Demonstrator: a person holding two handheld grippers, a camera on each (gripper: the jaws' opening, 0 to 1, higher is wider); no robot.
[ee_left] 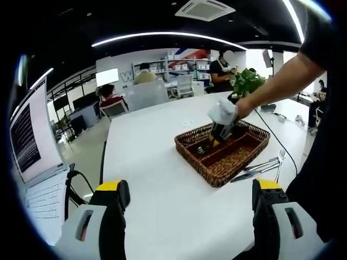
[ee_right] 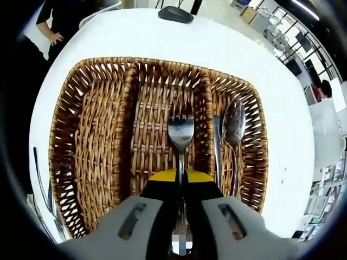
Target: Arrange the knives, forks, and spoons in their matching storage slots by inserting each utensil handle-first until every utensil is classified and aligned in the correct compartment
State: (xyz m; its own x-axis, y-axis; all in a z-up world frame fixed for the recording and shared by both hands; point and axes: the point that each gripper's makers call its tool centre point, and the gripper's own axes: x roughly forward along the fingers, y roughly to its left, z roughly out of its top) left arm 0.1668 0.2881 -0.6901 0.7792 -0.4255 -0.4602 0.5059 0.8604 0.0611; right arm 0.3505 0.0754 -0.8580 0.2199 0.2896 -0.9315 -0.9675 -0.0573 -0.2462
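Observation:
A brown wicker basket (ee_left: 238, 157) with three long compartments stands on the white table (ee_left: 157, 162). My right gripper (ee_right: 180, 176) is shut on a steel fork (ee_right: 180, 132), tines pointing forward, held above the middle compartment (ee_right: 157, 108). The right compartment holds a spoon (ee_right: 234, 124) and a second steel handle (ee_right: 217, 146). Nothing lies in the left compartment (ee_right: 92, 135). In the left gripper view the right gripper (ee_left: 216, 140) dips into the basket, held by a person's hand. My left gripper (ee_left: 188, 189) is open near the table's front, with nothing between its fingers. Loose utensils (ee_left: 259, 168) lie beside the basket.
An open laptop (ee_left: 32, 162) sits at the table's left edge, with cables beside it. A black cable (ee_left: 276, 138) runs past the basket. A potted plant (ee_left: 246, 81) stands behind it. A dark flat object (ee_right: 174, 13) lies beyond the basket. People and chairs are further back.

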